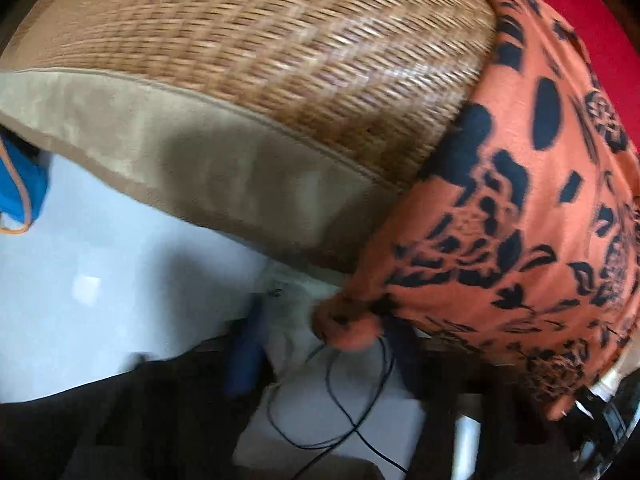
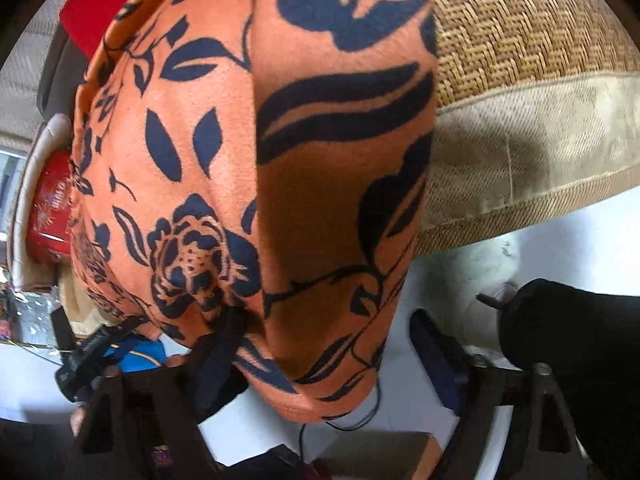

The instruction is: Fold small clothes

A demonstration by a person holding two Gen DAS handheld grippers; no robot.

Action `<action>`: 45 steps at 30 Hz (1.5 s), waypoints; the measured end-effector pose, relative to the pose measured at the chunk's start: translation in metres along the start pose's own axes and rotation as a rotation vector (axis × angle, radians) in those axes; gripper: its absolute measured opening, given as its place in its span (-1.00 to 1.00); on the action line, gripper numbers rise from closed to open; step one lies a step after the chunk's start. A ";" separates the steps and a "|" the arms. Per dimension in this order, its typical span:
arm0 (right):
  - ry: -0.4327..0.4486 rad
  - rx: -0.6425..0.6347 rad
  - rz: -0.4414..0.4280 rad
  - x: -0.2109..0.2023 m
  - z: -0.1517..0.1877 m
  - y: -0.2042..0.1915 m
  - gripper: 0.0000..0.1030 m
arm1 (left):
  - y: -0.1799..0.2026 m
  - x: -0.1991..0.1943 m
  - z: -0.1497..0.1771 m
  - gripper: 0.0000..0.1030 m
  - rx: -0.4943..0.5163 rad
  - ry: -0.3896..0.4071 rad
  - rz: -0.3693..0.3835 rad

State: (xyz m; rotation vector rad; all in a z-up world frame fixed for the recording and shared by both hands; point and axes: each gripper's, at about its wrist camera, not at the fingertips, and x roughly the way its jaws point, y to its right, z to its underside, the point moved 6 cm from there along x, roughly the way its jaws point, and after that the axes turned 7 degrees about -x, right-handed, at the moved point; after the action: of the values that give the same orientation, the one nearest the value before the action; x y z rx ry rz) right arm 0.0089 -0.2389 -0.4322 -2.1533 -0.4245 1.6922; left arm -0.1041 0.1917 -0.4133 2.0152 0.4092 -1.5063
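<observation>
Woven mat [image 1: 280, 60] background; orange floral cloth [image 2: 248, 160] draped over edge, left jaws pinching corner, right jaws unclear.

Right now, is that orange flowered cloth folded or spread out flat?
Folded, at least partly: the orange flowered cloth shows a layer doubled over with a straight edge down its middle, and it drapes over the woven cushion edge.

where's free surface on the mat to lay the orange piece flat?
Bare room: the woven mat between its beige border and the orange floral garment. Crowded: the side under the garment, toward the red cloth. Below the edge, a cable on the floor.
</observation>
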 end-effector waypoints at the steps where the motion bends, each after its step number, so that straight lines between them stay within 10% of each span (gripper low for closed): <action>1: 0.001 0.003 -0.027 0.000 0.001 -0.002 -0.09 | 0.004 0.001 0.003 -0.74 -0.001 -0.015 0.038; 3: 0.022 -0.034 -0.042 -0.008 0.000 -0.010 -0.48 | 0.009 -0.001 0.006 -0.84 0.000 -0.014 0.086; 12: 0.179 -0.134 -0.191 -0.077 -0.008 -0.053 -0.69 | 0.059 -0.062 0.019 -0.86 0.113 0.075 0.362; 26: -0.014 0.052 -0.015 -0.052 -0.006 0.011 -0.59 | 0.030 -0.033 0.013 -0.75 0.051 0.005 0.217; 30: -0.011 0.019 0.036 -0.053 -0.005 0.019 0.68 | 0.026 -0.018 0.014 0.44 0.012 -0.018 0.157; 40: -0.075 -0.031 0.015 0.013 -0.005 -0.001 0.69 | -0.007 0.013 0.020 0.57 -0.101 -0.103 0.107; 42: -0.051 0.013 -0.055 0.021 -0.004 0.001 0.61 | 0.010 0.028 0.026 0.57 -0.075 -0.133 0.102; 45: -0.004 0.031 -0.164 0.014 -0.003 -0.002 -0.40 | 0.020 0.027 0.024 0.50 -0.005 -0.086 0.105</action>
State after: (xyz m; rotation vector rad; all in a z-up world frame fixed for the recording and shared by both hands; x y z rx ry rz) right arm 0.0153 -0.2313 -0.4427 -2.0339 -0.5563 1.6029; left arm -0.1026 0.1590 -0.4377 1.9298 0.2679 -1.5187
